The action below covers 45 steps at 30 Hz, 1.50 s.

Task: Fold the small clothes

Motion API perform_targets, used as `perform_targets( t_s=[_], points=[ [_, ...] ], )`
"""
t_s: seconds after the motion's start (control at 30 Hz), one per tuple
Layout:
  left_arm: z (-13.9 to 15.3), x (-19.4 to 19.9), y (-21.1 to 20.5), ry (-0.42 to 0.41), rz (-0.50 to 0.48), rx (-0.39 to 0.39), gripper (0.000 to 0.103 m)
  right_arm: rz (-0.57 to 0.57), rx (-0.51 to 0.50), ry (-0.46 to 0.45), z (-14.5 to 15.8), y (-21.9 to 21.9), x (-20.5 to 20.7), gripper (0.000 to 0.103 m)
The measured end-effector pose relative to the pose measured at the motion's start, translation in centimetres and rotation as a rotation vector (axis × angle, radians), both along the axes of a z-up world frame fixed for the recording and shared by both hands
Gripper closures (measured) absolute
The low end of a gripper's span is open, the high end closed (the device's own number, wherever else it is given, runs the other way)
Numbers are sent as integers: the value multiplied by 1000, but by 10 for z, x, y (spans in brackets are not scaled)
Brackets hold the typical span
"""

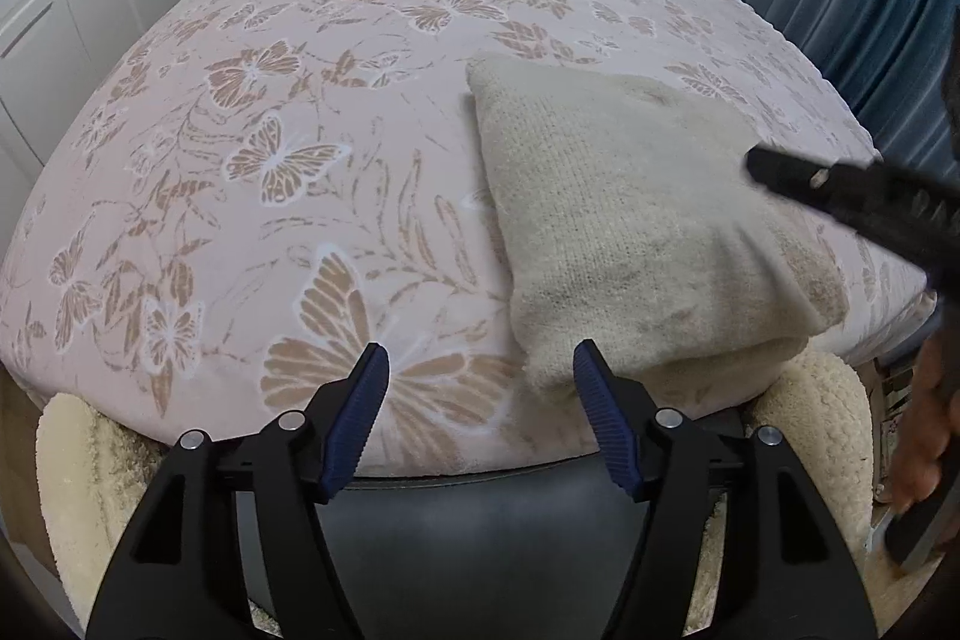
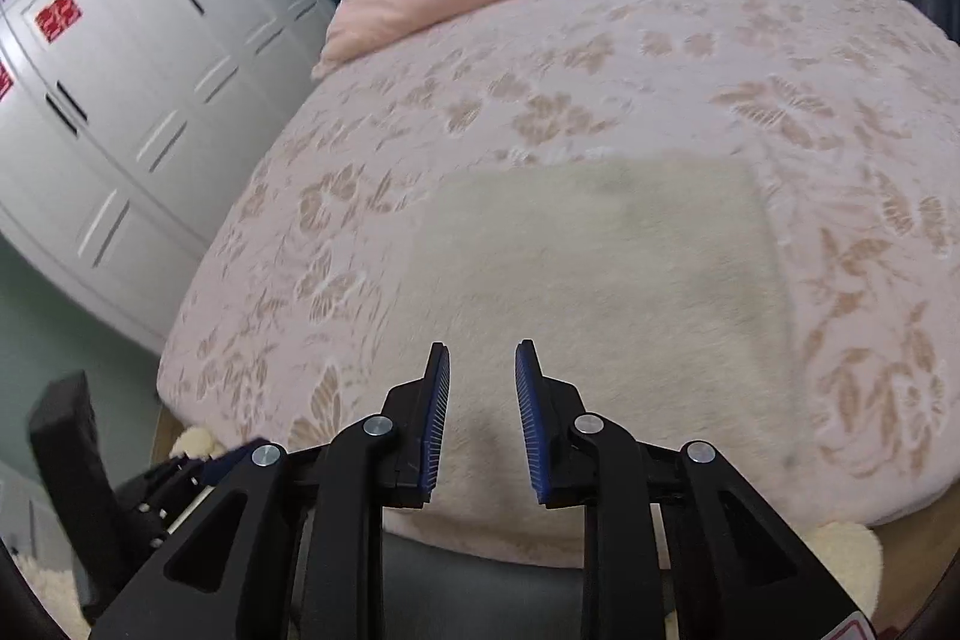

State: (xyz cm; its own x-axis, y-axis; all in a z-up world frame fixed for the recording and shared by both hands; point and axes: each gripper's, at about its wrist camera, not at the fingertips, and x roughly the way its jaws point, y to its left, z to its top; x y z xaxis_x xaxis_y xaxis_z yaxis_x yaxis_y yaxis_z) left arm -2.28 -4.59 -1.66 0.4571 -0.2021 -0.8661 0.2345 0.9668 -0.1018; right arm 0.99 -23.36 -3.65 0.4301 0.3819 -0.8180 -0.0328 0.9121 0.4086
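The left gripper (image 1: pixel 480 370) stands wide open over the near edge of the bed (image 1: pixel 336 112) and holds nothing; its right pad (image 1: pixel 603 418) sits just beside the near-left corner of the knit (image 1: pixel 630 232), without pressing on it. The right gripper (image 2: pixel 482 388) is open only a narrow gap, nothing between its pads, and it hovers above the near part of the same cloth (image 2: pixel 600 292).

In the left view the knit is a cream, roughly rectangular folded piece lying from 12 to 3 o'clock of the left gripper, its long axis running from 11 o'clock far to 4 o'clock near. Its near edge hangs slightly over the bed's front. The right gripper's arm (image 1: pixel 852 202) comes in from 3 o'clock over the cloth's right side.

In the right view the knit lies straight ahead at 12 o'clock and under the fingers, so the right hand looks nearer to its middle, the left nearer to its near-left corner. The next fold likely turns on that corner.
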Motion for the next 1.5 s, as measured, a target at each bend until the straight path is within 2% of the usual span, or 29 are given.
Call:
perform_targets(
  t_s=[0.03,0.07,0.13,0.23,0.27,0.33,0.4,0.43,0.5,0.57,0.63,0.67,0.7,0.77,0.83,0.87,0.97,1.0,1.03,1.07,1.1,1.17,1.23,1.3,1.37,1.4,1.43,1.47,1.5],
  points=[
    [1,0,3,-3,7,4,41,30,-28,66,-27,15,1,81],
    [1,0,6,-5,14,6,40,48,-44,71,-43,25,-3,81],
    [2,2,11,-2,30,15,40,26,-59,31,-30,27,-10,81],
    [3,3,16,4,42,9,38,-21,-14,-27,9,16,-13,82],
    [2,4,16,5,45,11,37,-16,-29,-49,18,16,-14,82],
    [-1,5,14,12,40,6,37,4,-71,-44,16,20,-13,82],
    [-2,4,9,15,30,14,37,52,-112,60,-21,29,-6,82],
    [-2,4,7,13,22,18,37,52,-111,70,-33,28,-7,83],
    [0,2,5,5,11,31,37,8,-60,40,-22,19,-13,84],
    [0,0,4,0,-1,43,36,-62,-22,-19,3,4,-18,84],
    [-2,-1,5,6,5,50,35,-140,-34,-74,24,-20,-24,80],
    [-3,0,5,13,8,44,35,-188,-58,-93,29,-35,-27,71],
    [-4,1,4,21,10,40,35,-234,-83,-97,31,-52,-29,59],
    [-4,3,2,25,6,35,35,-305,-113,-63,26,-83,-31,56],
    [0,3,-3,10,-5,24,34,-359,-79,-27,18,-110,-33,56],
    [2,4,-6,1,-13,18,32,-374,-62,-17,14,-119,-32,56],
    [6,8,-22,-8,-36,15,31,-359,-69,21,-4,-123,-19,47],
    [8,10,-28,-9,-45,19,31,-339,-70,37,-11,-121,-13,48],
    [9,12,-34,-11,-57,22,31,-312,-66,43,-15,-118,-8,52],
    [12,13,-40,-17,-69,23,31,-293,-67,44,-15,-114,-4,83],
    [14,14,-46,-23,-80,26,30,-293,-58,20,-7,-114,-4,89],
    [20,15,-56,-37,-101,28,26,-303,-31,-86,21,-116,-11,90],
    [24,17,-63,-47,-105,24,22,-329,-47,-131,36,-123,-16,95],
    [22,21,-70,-43,-110,14,22,-338,-70,-72,17,-133,-14,96],
    [15,26,-79,-24,-122,20,22,-298,-142,86,-31,-136,-5,96],
    [9,30,-84,-6,-129,23,22,-298,-127,99,-41,-137,-9,96],
    [4,33,-86,18,-133,23,22,-319,-100,72,-38,-140,-14,95],
    [0,38,-88,45,-137,5,22,-333,-59,49,-30,-144,-17,91],
    [-3,43,-85,69,-132,-30,22,-353,-28,28,-21,-148,-20,82]
  ],
)
